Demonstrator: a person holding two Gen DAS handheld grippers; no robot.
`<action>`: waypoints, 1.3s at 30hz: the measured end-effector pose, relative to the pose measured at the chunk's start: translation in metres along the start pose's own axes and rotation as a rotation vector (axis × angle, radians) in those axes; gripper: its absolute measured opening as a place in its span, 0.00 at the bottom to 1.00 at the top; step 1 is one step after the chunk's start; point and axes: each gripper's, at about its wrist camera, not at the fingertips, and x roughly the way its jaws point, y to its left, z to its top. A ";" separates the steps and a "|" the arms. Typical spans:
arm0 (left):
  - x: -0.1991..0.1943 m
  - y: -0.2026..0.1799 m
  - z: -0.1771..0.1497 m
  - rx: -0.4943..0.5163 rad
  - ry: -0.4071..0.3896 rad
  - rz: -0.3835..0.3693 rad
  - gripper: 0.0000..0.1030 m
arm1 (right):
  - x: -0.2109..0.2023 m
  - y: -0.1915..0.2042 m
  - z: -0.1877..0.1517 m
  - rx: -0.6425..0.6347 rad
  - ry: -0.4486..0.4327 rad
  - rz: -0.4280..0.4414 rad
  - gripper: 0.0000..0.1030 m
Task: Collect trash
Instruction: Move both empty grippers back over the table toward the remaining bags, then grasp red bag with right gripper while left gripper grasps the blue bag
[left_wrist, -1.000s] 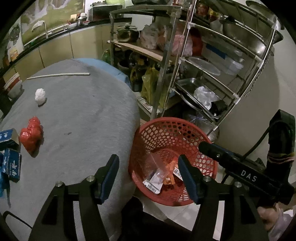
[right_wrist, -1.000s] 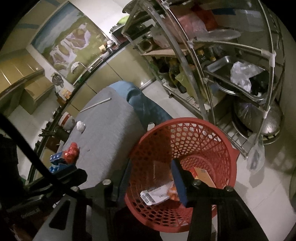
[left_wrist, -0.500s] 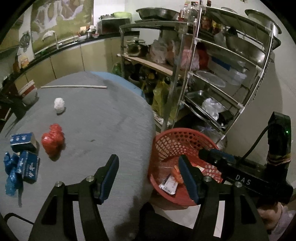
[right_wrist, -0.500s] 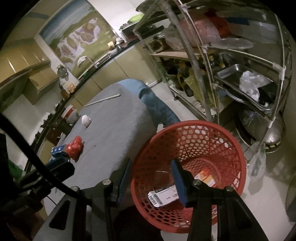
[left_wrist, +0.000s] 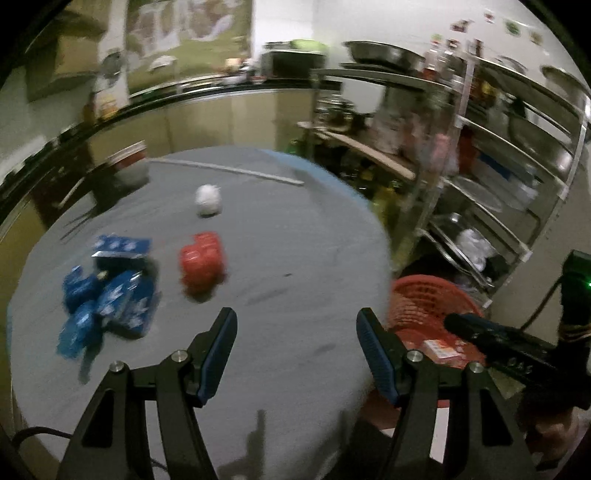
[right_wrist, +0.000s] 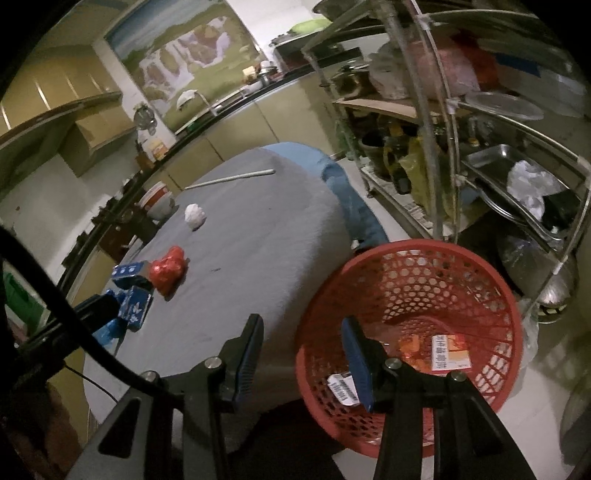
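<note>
On the grey bench (left_wrist: 295, 258), ahead of the empty, spread left hand-held gripper (left_wrist: 295, 354), the red wrapper (left_wrist: 202, 263) looks light, crinkly and springy, best pinched across its bunched middle, while the right hand-held gripper (right_wrist: 303, 354) hangs parted and empty at the basket (right_wrist: 509, 317) rim.

Grey-covered tabletop (right_wrist: 266, 236) carries a crumpled red wrapper (right_wrist: 168, 271), blue packets (right_wrist: 131, 291), a white paper wad (right_wrist: 194, 216) and a long white stick (right_wrist: 231, 178) at its far edge. Red perforated basket (right_wrist: 491, 306) stands on the floor (right_wrist: 546, 373) just beside the tabletop.
</note>
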 end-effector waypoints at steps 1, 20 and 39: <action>-0.002 0.011 -0.003 -0.021 0.001 0.014 0.66 | 0.002 0.006 0.000 -0.013 0.005 0.007 0.47; -0.045 0.231 -0.074 -0.445 0.042 0.399 0.66 | 0.052 0.125 0.020 -0.163 0.103 0.210 0.47; 0.004 0.256 -0.053 -0.501 0.098 0.239 0.66 | 0.130 0.203 0.046 -0.155 0.203 0.296 0.47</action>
